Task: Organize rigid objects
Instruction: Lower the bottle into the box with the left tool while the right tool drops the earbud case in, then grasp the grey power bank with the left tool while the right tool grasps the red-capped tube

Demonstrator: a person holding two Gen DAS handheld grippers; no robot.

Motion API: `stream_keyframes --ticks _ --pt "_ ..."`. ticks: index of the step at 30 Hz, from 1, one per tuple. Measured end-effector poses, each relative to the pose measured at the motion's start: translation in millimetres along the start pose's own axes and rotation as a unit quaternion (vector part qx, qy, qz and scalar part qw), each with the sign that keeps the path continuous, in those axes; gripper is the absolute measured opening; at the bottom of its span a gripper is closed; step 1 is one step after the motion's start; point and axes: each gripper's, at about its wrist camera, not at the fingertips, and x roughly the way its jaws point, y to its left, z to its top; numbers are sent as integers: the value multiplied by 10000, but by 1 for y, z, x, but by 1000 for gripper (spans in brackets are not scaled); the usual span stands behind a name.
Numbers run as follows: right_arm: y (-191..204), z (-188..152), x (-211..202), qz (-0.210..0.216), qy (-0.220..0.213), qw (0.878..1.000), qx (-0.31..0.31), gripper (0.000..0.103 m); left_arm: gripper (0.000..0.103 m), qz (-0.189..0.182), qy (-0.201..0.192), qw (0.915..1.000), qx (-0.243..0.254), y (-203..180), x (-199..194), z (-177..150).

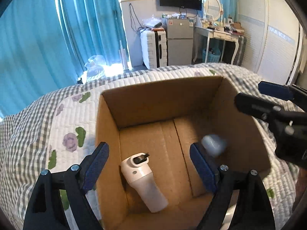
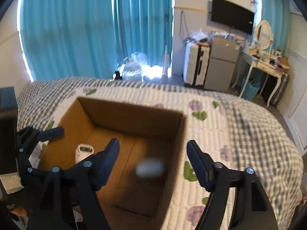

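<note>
Both claws, left claw and right claw, stand open and empty above the brown cardboard box on the quilted bed. A white handheld appliance lies inside; a blurred pale-blue rounded object appears mid-fall into it. Further items, if any, are out of view.

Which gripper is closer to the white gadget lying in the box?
Left. The left gripper hangs right over the white gadget in the cardboard box. The right gripper is over the box's other side.
</note>
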Motion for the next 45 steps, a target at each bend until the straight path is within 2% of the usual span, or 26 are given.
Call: stream_keyframes --ticks 1,5,9,16,21,24,28,32,35,40,42,45 --pt "1 1 -10 -33 -41 10000 8 74 88 -2 -49 10000 -17 0 -11 0" --pt "4 6 -63 -320 -267 9991 -85 83 102 37 -220 9996 -170 1 -57 0" --pt "12 10 -125 -555 -550 9968 -144 95 102 40 -444 9981 -427 6 -120 1" --pt "33 7 -225 -866 -740 9934 -167 103 103 255 -930 9945 -403 10 -217 -4" --pt "50 -9 -276 -882 -723 9932 -231 103 103 277 -1013 9940 -304 2 -254 -21" --pt "62 -27 -288 -805 -711 9936 -341 103 103 225 -960 9947 -300 -3 -259 -40" --pt "70 -58 -283 -621 -577 9959 -303 103 103 139 -833 9952 -492 -7 -246 -73" --pt "71 -98 -255 -441 -372 9981 -234 103 103 49 -522 9958 -754 -5 -213 -102" --pt "67 -121 -224 -476 -228 9984 -224 103 103 257 -370 9942 -976 -2 -182 -122" --pt "50 -142 -167 -294 118 9995 -81 103 103 559 129 9905 -1251 7 -129 -151" --pt "46 -146 -143 -242 197 9993 -182 103 103 688 277 9891 -1270 8 -113 -160" --pt "46 -148 -111 -118 324 9980 -532 103 103 671 398 9896 -1211 3 -93 -163"
